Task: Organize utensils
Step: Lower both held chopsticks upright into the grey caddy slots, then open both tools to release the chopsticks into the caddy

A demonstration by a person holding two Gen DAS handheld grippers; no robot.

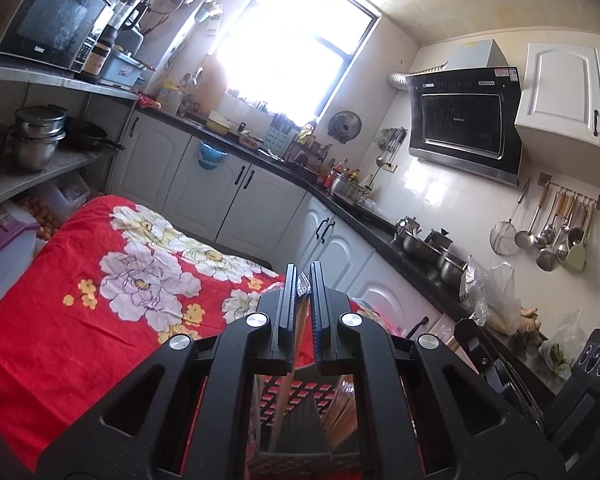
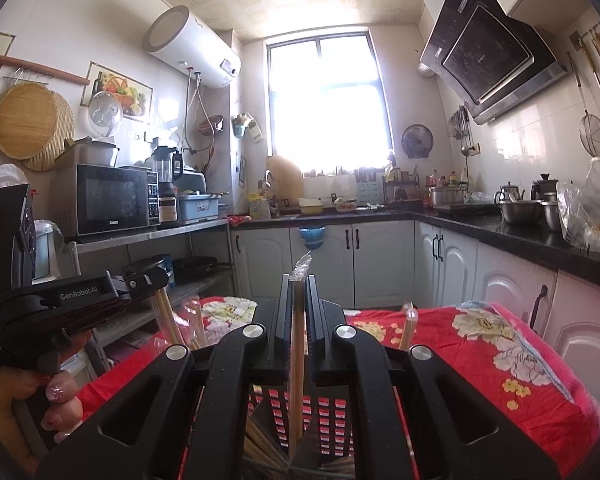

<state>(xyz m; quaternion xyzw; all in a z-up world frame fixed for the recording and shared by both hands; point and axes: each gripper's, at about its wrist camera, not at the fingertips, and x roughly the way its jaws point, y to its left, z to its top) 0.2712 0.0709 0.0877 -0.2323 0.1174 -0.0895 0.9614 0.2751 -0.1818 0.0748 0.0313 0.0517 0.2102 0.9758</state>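
A pair of long pale wooden chopsticks in a clear plastic wrapper (image 2: 297,344) stands upright, pinched between the nearly closed jaws of the black right gripper (image 2: 298,284), its lower end down in a dark perforated plastic utensil basket (image 2: 332,412) that already holds more chopsticks. The black left gripper (image 1: 302,276) is likewise clamped on another wrapped wooden pair (image 1: 302,300) above the same basket. The basket sits on a red floral cloth (image 1: 80,320) over a table.

Red cloth (image 1: 40,340) – white and lilac flowers, small yellow ones; black basket (image 2: 332,408) on it, tan chopsticks (image 2: 297,360) inside.
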